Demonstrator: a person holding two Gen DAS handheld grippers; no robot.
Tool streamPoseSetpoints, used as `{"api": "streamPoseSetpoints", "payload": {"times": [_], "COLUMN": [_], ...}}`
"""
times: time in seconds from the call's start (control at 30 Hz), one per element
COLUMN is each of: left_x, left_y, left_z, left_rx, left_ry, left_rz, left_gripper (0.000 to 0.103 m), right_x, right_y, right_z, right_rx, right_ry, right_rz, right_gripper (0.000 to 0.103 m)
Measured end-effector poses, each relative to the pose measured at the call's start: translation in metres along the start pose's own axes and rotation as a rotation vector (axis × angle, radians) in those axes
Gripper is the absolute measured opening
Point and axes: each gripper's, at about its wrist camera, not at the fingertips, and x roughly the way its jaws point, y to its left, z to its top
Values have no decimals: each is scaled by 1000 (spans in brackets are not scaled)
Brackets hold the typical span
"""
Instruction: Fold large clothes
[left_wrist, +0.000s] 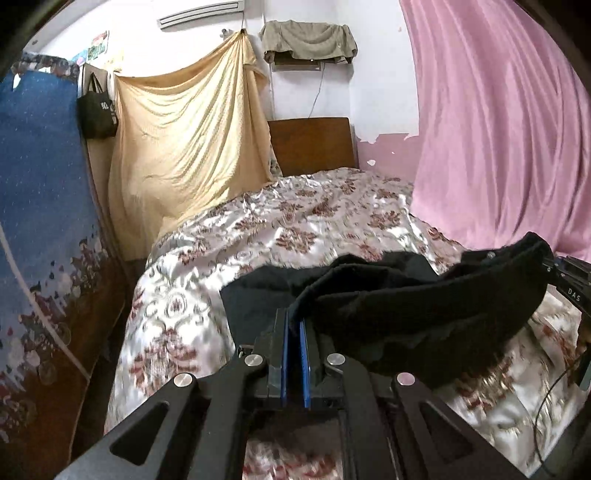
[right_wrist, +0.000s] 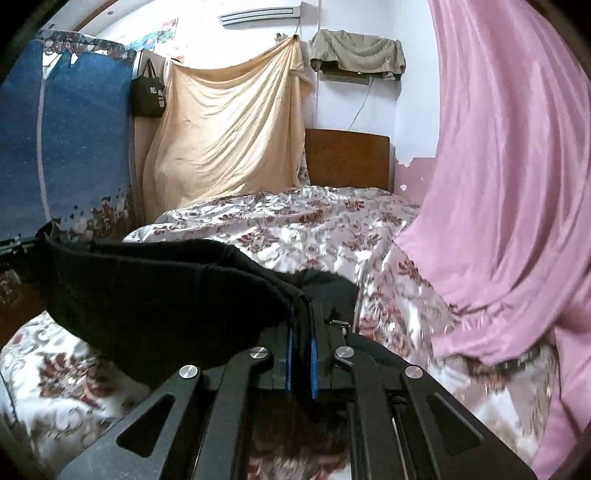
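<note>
A black garment (left_wrist: 413, 306) hangs stretched between my two grippers above the floral bedspread (left_wrist: 295, 229). My left gripper (left_wrist: 294, 321) is shut on one edge of the garment; the cloth runs from its blue pads up and right to the other gripper at the right edge. In the right wrist view my right gripper (right_wrist: 302, 306) is shut on the opposite edge of the black garment (right_wrist: 155, 288), which spans left toward the other gripper at the left edge. Part of the garment lies on the bed beyond the fingers.
The bed has a satin floral cover (right_wrist: 295, 221) and a wooden headboard (right_wrist: 347, 158). A pink curtain (right_wrist: 509, 184) hangs on the right. A beige sheet (left_wrist: 184, 147), a black bag (left_wrist: 98, 107) and a blue mattress (left_wrist: 40, 184) stand on the left.
</note>
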Motion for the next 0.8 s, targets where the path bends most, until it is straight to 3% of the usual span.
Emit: {"api": "streamPoseSetpoints", "payload": {"times": [0.23,0.5,0.8], "left_x": [51,136,215], "left_y": [-2,15,15], "left_z": [41,79,82], "left_rx": [63,33,31], "left_ry": [-33,20,96], "left_rz": [45,62,74], "left_gripper": [6,6,6], "right_x": [60,149,242], "right_y": [-4,3,6], "right_z": [43,91,97], "right_rx": [-45,-122,-135], "right_ry": [1,46,131], "right_rz": [-28,-62,-74], "right_gripper": [6,6,6]}}
